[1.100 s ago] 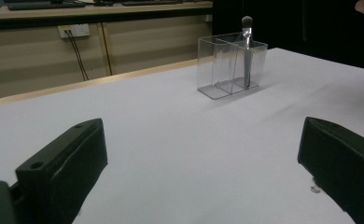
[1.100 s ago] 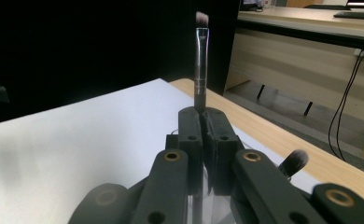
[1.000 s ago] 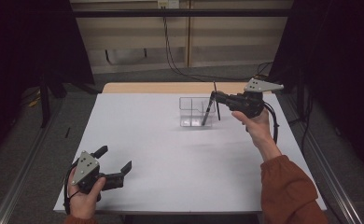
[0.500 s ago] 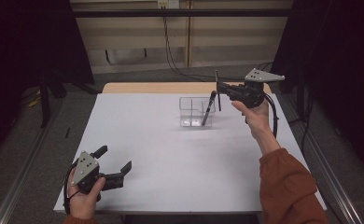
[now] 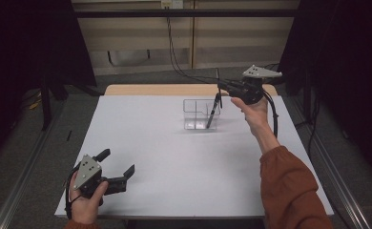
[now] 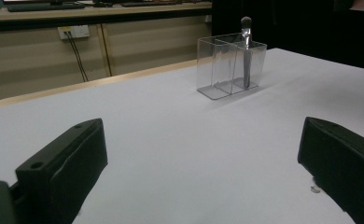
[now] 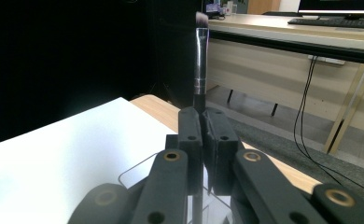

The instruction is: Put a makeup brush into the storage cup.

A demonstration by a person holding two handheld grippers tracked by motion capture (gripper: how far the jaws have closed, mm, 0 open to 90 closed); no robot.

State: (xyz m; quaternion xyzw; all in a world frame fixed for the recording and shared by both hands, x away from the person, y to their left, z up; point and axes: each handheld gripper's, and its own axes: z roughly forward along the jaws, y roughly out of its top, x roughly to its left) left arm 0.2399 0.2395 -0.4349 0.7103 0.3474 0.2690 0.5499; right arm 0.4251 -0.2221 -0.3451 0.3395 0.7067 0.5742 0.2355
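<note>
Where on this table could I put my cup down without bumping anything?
Most of the white table is bare: the middle stretch between the left gripper and the clear organizer. It is crowded where the right gripper holds the brush.

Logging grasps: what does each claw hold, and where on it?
Right claw pinches the makeup brush mid-handle, below its ferrule. Left claw holds nothing.

room: wide bare surface (image 5: 174,157) between my two grippers | in the way: clear box (image 5: 201,114) at the far side, brush (image 5: 213,107) leaning in it | my left gripper (image 5: 118,168) well apart from box
</note>
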